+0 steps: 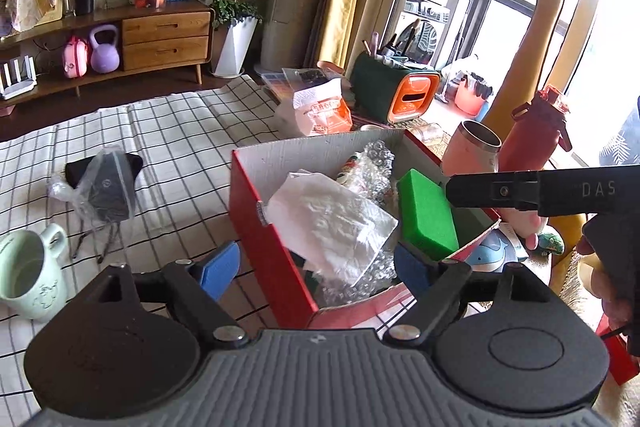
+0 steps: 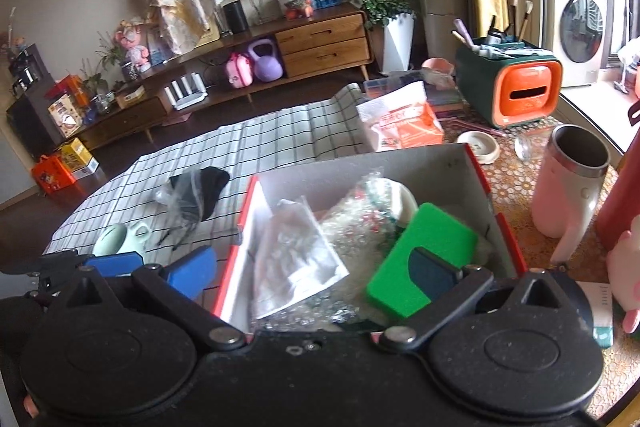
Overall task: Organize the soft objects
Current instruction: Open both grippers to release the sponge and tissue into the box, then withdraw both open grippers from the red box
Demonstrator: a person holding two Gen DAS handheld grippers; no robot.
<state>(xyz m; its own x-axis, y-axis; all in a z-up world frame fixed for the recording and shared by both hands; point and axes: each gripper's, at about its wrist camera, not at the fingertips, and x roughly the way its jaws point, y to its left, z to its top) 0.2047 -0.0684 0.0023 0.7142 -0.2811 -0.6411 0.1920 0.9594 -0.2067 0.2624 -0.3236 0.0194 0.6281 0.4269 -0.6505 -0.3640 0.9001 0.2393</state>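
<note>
2 grippers, left gripper (image 1: 316, 269) and right gripper (image 2: 316, 273), hang wide and empty over the red cardboard box (image 1: 256, 227) holding white tissue sheet (image 1: 332, 223) and green sponge block (image 2: 424, 259). Next, you should fetch the bagged black cloth (image 1: 105, 189) on the checked tablecloth (image 1: 180, 131).

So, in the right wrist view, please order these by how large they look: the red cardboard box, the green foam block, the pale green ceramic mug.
1. Red cardboard box, clearly the largest.
2. Green foam block.
3. Pale green ceramic mug, though the left gripper partly hides it and it lies farther off.
</note>
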